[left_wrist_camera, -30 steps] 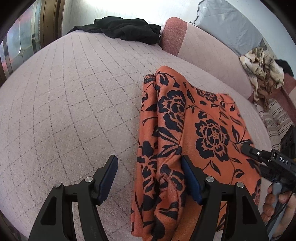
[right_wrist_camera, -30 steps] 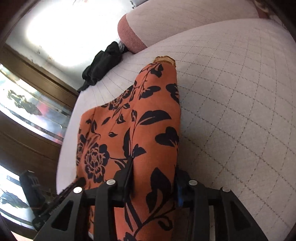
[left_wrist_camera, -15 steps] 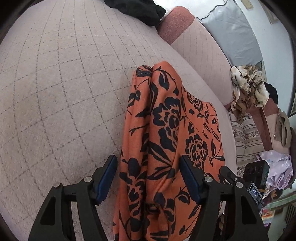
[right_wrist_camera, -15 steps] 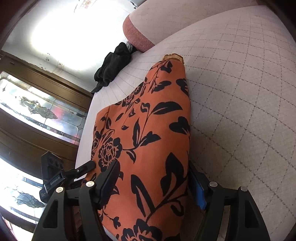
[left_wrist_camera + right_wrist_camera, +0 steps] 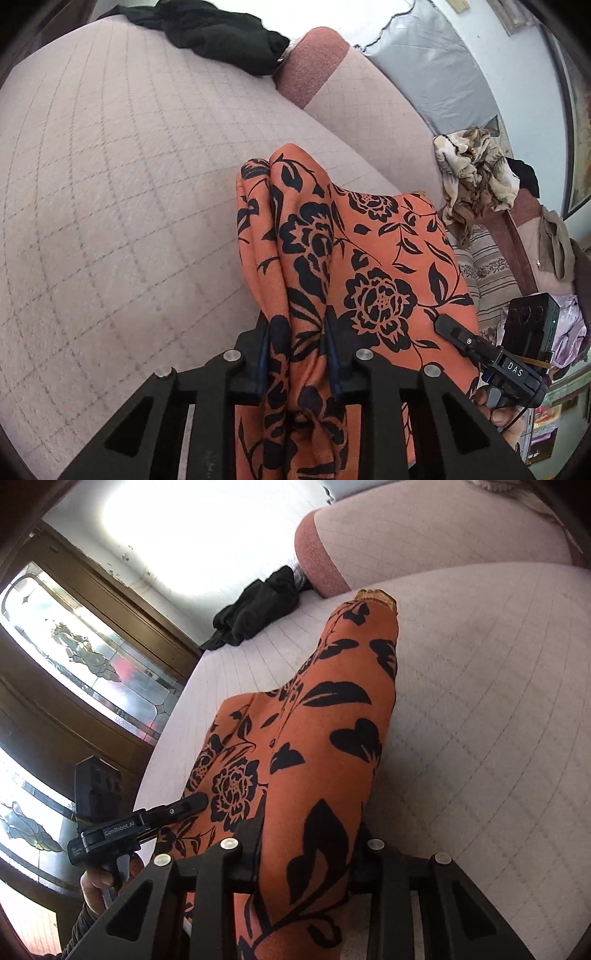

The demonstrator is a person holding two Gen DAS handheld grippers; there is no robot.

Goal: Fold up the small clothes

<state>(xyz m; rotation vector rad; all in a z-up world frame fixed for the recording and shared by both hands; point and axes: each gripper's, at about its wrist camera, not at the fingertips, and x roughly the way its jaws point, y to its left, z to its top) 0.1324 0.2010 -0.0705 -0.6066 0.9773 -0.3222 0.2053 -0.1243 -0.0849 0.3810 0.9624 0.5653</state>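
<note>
Orange floral garment (image 5: 388,266): draping over quilted bed (image 5: 110,221), bunching between both claws. Left gripper (image 5: 297,354), right gripper (image 5: 310,845): clamping gathered near edge. Risking slippage, uneven fold from bunching.

**Rig hardware, as seen**

Left gripper (image 5: 297,354): matte black plastic frame, triangular cutouts, silver round screw heads, blue pads on the finger inner faces. White "GenRobot.AI" lettering on its body in the right wrist view. Right gripper (image 5: 308,849): same black frame, silver screws; white "DAS" label, black camera box on top. Bare skin on both hands.
</note>
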